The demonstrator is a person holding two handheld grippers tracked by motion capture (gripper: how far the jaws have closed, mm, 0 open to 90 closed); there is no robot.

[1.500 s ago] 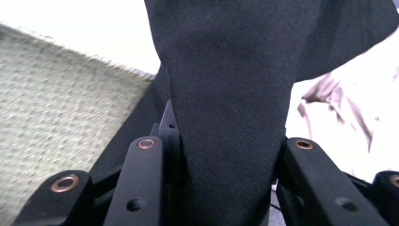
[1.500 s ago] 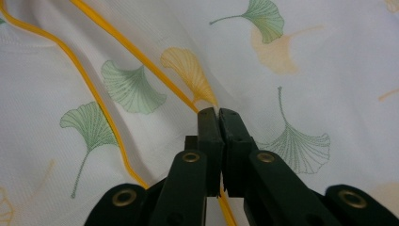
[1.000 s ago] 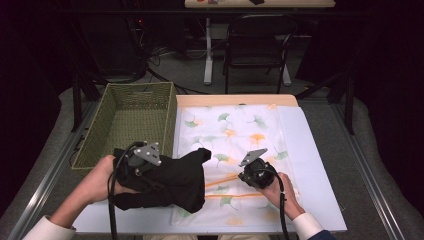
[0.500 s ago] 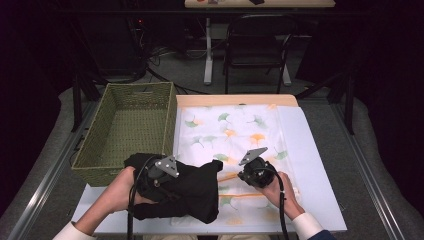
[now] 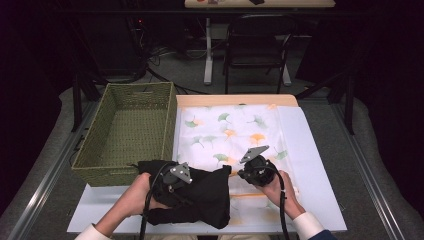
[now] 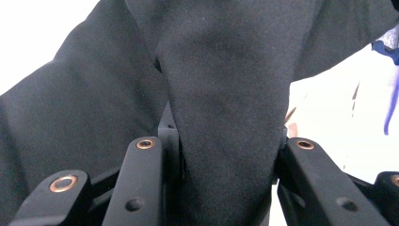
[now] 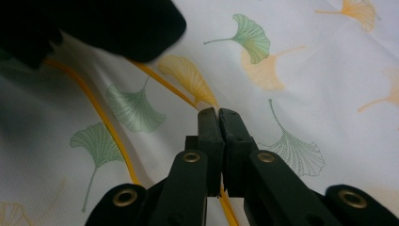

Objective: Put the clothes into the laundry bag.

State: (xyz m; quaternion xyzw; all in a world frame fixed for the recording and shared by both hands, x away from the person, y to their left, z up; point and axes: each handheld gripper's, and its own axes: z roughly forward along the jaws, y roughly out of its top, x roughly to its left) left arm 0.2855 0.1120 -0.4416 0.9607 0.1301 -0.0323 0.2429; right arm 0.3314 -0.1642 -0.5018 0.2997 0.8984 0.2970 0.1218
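The left tongs (image 5: 172, 182) pinch a bunched fold of a soft black cloth garment (image 5: 200, 197), which lies at the near edge of the surface (image 5: 312, 165), just in front of a woven green basket (image 5: 127, 132). The right tongs (image 7: 219, 123), pressed together, rest on a white ginkgo-leaf printed cloth (image 5: 235, 132).

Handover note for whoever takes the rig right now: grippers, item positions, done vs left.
Left gripper: shut on the black garment, a fold pinched between its jaws.
Right gripper: shut, nothing seen between its jaws, over the ginkgo-print cloth.
Garment lies bunched at the near table edge, partly on the cloth, beside the wicker basket.
Done: garment gripped.
Left, likely: fold it or move it into the basket, which holds nothing yet.
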